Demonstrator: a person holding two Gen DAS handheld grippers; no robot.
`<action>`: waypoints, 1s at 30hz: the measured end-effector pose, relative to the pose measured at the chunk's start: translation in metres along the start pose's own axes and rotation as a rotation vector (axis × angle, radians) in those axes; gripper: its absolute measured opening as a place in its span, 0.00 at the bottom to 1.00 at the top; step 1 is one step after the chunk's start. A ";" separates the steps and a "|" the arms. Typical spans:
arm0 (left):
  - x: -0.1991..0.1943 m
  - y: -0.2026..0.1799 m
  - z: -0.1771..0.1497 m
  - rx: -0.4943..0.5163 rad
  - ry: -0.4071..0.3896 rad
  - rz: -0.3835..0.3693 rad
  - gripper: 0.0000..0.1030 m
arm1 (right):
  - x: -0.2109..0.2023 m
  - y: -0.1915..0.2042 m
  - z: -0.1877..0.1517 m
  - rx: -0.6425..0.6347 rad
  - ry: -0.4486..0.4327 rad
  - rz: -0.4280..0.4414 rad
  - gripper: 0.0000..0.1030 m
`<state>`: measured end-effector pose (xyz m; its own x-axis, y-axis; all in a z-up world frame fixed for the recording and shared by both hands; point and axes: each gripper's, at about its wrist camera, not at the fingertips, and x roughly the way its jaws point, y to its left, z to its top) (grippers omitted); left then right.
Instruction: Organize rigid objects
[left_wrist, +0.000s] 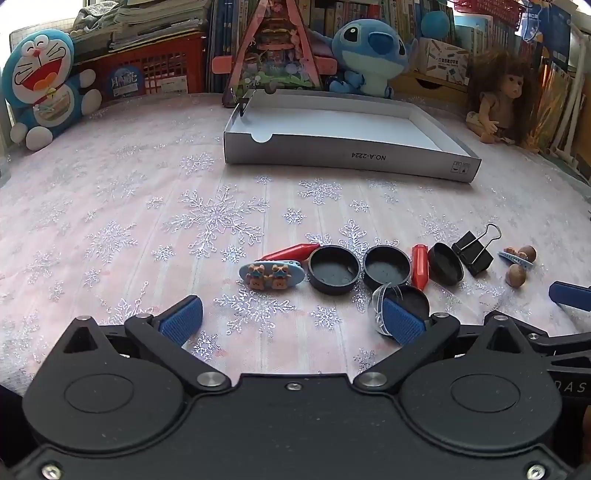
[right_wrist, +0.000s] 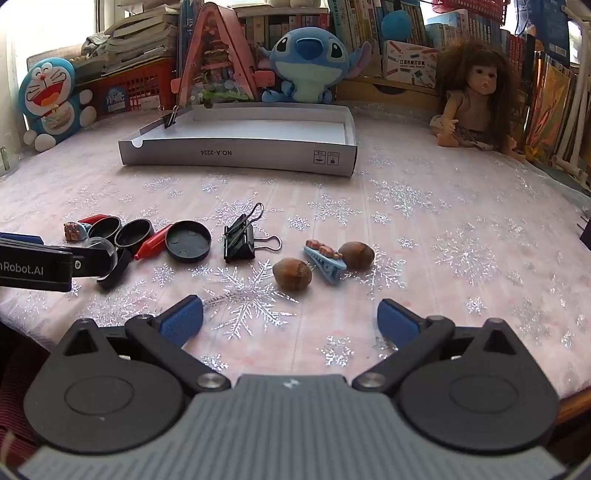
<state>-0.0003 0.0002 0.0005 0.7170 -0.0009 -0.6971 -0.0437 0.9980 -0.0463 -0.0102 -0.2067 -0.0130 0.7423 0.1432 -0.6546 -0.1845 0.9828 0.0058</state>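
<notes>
Nearest you, both tools hang tilted down over the tabletop with nothing in them: your left gripper has its jaws spread wide, and although its right pad sits in front of a clear dome lid, you are not pinching it; your right gripper is just as wide apart, over bare cloth on the near side of the scatter. Take the white tray as your landmark. Almost everything is on the cloth, well short of its near wall: two nuts with a blue clip between them, a large black binder clip just to their left, then a shallow black lid, a red crayon, two black round cups, a second red crayon and a blue oval clip with two little bears at the far left end of the row. At the tray itself, only a small black binder clip stands at its far left corner; the rest of the floor that shows is bare white, though the near wall hides a strip of it. So you are at the very start, by my reading: one piece at most is put away, and the whole row is left to carry over. Beyond the tray sit plush toys, a doll and books, which are not yours to sort.
</notes>
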 end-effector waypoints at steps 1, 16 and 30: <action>-0.001 0.000 0.000 0.000 0.004 0.001 1.00 | 0.000 0.000 0.000 0.003 0.000 0.002 1.00; -0.031 0.001 -0.014 0.048 -0.040 -0.055 1.00 | -0.001 0.001 -0.001 0.004 -0.003 0.000 1.00; -0.011 0.001 -0.011 0.045 0.030 -0.019 1.00 | -0.001 0.001 -0.001 0.005 -0.004 -0.001 1.00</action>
<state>-0.0156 0.0002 0.0004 0.6963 -0.0209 -0.7174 0.0014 0.9996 -0.0278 -0.0117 -0.2054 -0.0134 0.7453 0.1430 -0.6513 -0.1810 0.9834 0.0088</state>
